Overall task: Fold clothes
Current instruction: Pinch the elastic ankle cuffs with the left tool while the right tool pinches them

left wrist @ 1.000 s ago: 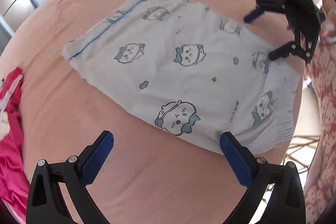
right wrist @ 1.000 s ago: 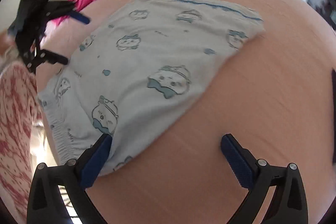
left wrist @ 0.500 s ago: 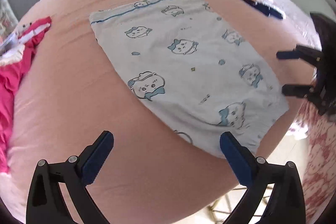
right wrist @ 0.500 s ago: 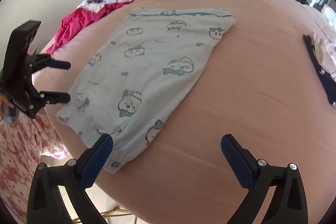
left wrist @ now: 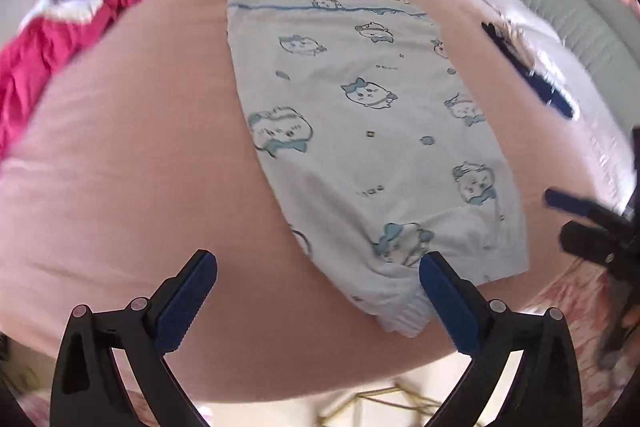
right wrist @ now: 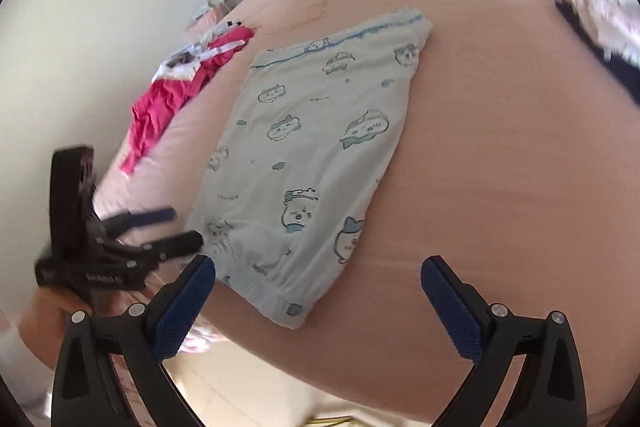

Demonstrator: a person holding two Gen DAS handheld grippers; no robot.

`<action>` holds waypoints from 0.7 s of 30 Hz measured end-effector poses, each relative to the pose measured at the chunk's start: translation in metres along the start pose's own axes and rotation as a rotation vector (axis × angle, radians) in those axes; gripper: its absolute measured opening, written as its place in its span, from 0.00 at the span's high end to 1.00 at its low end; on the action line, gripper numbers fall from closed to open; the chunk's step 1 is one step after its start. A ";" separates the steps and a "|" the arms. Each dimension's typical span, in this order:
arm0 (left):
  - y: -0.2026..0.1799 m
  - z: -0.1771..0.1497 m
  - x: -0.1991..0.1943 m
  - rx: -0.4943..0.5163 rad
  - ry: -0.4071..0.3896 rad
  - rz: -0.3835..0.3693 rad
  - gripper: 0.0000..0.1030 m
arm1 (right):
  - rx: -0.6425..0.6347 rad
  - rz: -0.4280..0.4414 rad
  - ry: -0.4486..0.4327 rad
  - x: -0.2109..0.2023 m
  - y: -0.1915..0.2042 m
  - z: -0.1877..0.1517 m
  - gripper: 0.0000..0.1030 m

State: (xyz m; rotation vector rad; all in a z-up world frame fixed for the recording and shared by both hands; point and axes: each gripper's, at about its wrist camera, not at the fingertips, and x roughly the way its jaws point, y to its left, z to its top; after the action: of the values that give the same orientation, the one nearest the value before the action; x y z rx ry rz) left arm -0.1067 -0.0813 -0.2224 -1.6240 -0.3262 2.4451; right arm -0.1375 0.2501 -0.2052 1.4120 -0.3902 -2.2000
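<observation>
A pink garment (left wrist: 44, 43) lies crumpled at the far left of the peach bed cover (left wrist: 132, 163). Right of it, mid-bed, the pale blue cartoon-print shorts (left wrist: 372, 147) lie flat, waistband at the near edge; the left gripper (left wrist: 318, 301) hangs wide open and empty above that edge. The right gripper (right wrist: 318, 301) is likewise spread wide, holding nothing, and a dark garment (left wrist: 528, 71) lies far right.
</observation>
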 end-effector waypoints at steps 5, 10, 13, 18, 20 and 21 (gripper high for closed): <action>0.010 -0.018 -0.012 -0.137 -0.065 -0.092 0.02 | 0.116 0.031 0.012 0.020 -0.004 -0.009 0.00; 0.003 -0.027 -0.012 -0.155 -0.063 -0.150 0.31 | 0.158 0.094 -0.024 0.014 0.003 -0.011 0.10; 0.003 -0.026 -0.008 -0.209 -0.029 -0.244 0.35 | 0.230 0.199 0.028 0.023 0.001 -0.015 0.34; 0.009 -0.026 -0.003 -0.316 -0.003 -0.375 0.39 | 0.359 0.217 0.023 0.028 -0.018 -0.023 0.60; 0.007 -0.028 -0.001 -0.316 0.013 -0.387 0.41 | 0.365 0.223 0.021 0.022 -0.019 -0.023 0.64; 0.006 -0.030 0.000 -0.316 0.021 -0.392 0.41 | 0.339 0.211 0.025 0.020 -0.015 -0.023 0.64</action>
State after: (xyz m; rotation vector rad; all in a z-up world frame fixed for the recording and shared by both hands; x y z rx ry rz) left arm -0.0795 -0.0847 -0.2350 -1.5148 -0.9700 2.1550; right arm -0.1272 0.2523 -0.2378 1.4881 -0.8954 -2.0082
